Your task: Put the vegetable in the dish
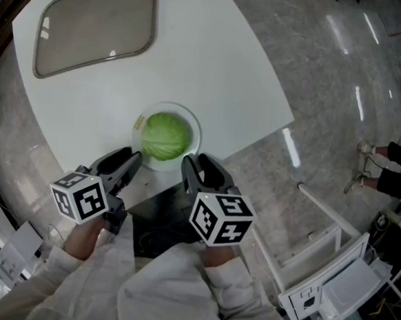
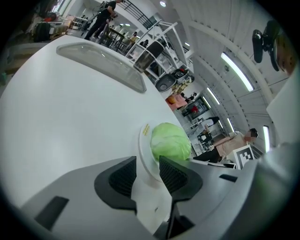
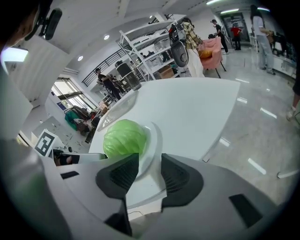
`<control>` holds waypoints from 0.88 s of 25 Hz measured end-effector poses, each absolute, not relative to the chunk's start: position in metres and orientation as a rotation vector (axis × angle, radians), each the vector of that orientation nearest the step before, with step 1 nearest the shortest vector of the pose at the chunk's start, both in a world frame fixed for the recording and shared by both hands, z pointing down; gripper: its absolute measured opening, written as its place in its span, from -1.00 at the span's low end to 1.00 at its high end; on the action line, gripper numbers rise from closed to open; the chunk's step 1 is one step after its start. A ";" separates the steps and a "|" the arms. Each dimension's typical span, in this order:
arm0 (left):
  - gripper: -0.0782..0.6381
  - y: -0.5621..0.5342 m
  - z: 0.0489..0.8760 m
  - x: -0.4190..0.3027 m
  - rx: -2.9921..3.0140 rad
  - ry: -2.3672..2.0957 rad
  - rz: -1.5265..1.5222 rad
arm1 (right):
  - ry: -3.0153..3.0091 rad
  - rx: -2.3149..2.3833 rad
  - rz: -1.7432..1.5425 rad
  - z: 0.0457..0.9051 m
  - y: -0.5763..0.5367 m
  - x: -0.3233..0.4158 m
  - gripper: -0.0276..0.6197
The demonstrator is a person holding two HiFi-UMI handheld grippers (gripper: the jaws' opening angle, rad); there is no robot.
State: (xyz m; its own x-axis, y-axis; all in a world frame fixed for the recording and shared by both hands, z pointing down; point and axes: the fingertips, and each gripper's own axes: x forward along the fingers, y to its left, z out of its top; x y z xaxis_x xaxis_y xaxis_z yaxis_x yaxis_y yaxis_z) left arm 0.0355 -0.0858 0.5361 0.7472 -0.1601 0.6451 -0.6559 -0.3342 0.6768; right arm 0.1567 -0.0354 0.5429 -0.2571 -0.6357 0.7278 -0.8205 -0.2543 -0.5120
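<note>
Head view: the cabbage (image 1: 165, 136) sits in the dish (image 1: 195, 124), just ahead of and between the left tool (image 1: 124, 164) and the right tool (image 1: 198, 168). Left gripper view: jaws wide, with the dish rim in the gap, seemingly untouched. Right gripper view: the same, cabbage just beyond.

1. The worktop (image 1: 215, 67) is white, smooth and matt, with only a faint sheen.
2. The dish (image 1: 192, 131) looks like white glazed ceramic, glossy along its rim.
3. The cabbage (image 1: 165, 136) has pale green, veined leaves with a slightly waxy surface.
4. The tray (image 1: 94, 23) looks like smooth, translucent greyish plastic and catches small glints.
5. The floor (image 1: 331, 76) is grey veined stone, polished enough to mirror the ceiling lights.
6. The left gripper (image 2: 147, 166) and right gripper (image 3: 150, 161) have matt grey plastic bodies. Their jaws carry black, ribbed, rubbery-looking pads (image 2: 125, 177).
7. The sleeves (image 1: 177, 285) are pale, creased cloth.
</note>
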 end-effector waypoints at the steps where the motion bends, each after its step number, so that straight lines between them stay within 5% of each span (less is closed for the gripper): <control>1: -0.40 -0.086 0.536 0.036 1.874 -0.628 0.578 | -1.794 1.791 1.529 0.543 -0.036 0.157 -0.50; 22: -0.41 -0.085 0.538 0.043 1.835 -0.616 0.477 | -1.785 1.820 1.521 0.546 -0.040 0.151 -0.50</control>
